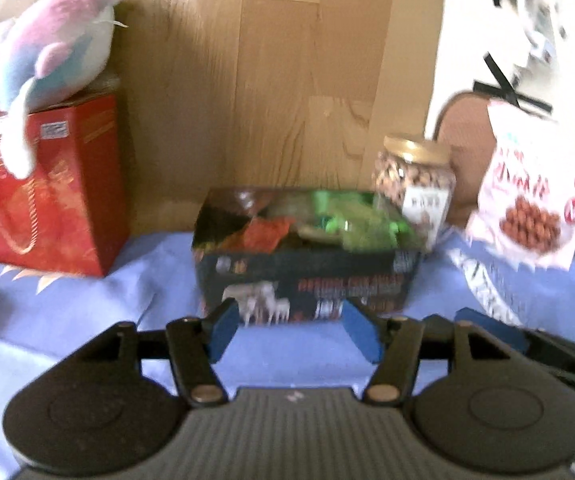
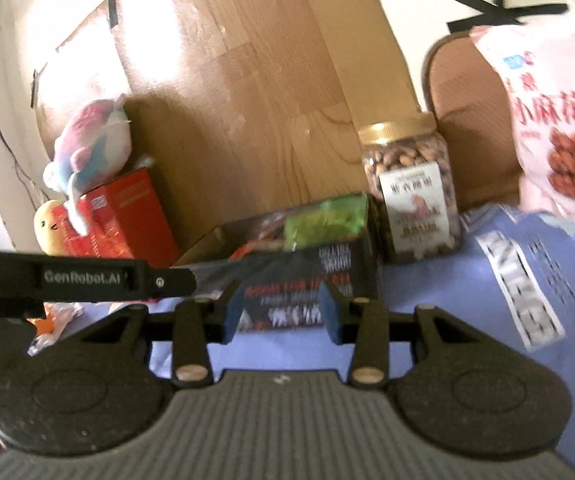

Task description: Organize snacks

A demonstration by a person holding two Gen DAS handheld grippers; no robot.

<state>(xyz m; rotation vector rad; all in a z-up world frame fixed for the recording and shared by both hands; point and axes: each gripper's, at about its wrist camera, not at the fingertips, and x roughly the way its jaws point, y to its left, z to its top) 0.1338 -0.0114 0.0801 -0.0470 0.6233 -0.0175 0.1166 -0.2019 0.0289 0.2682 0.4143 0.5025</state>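
Note:
A dark open box [image 1: 307, 276] holding green and orange snack packets stands on the blue cloth, straight ahead in both views [image 2: 311, 264]. Behind its right corner is a gold-lidded jar of nuts [image 1: 415, 184] [image 2: 411, 196]. A pink-white snack bag [image 1: 527, 208] [image 2: 559, 120] leans upright at the far right. My left gripper [image 1: 292, 328] is open, just short of the box's front wall, with nothing between its blue pads. My right gripper [image 2: 283, 314] is open too, in front of the box's near corner, and holds nothing.
A red gift box [image 1: 51, 196] [image 2: 123, 216] with a pastel plush toy [image 1: 43, 48] on top stands at the left. A wooden board [image 1: 267, 80] closes off the back. The left tool's black casing [image 2: 83, 278] crosses the right wrist view at the left. Bare blue cloth [image 1: 67, 320] lies in front.

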